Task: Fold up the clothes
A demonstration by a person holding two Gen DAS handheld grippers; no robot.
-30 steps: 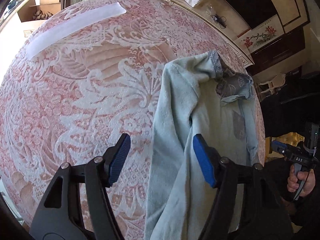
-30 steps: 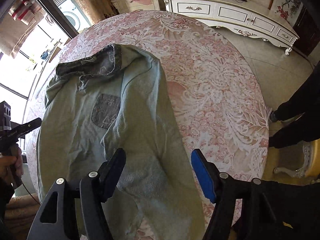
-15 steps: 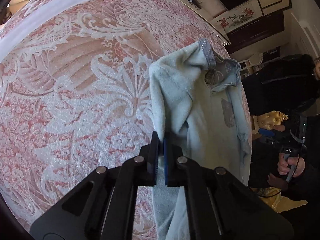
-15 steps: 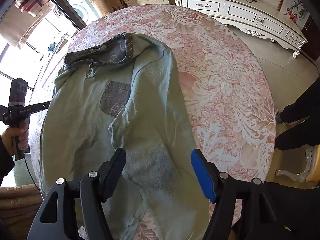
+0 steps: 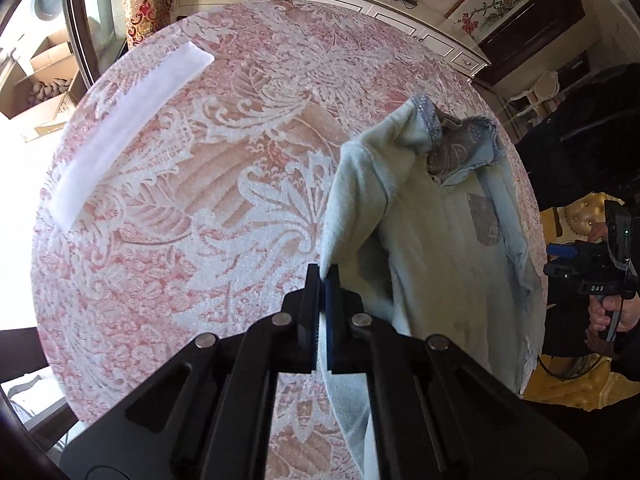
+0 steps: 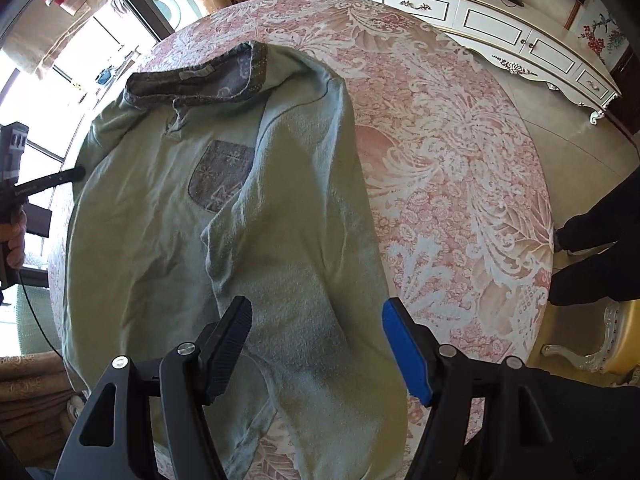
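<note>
The left claw [image 5: 322, 280] is pinching the edge of the pale green shirt [image 6: 224, 216] lying on the round pink-patterned counter [image 5: 180, 200], lifting that fold, while the right claw [image 6: 316, 320] is hovering above the shirt, jaws spread wide

A home living room: a white sideboard [image 6: 496, 24] along the top, a washing machine [image 6: 166, 6] upper left, a lace-covered round desk [image 6: 460, 168] at centre.
</note>
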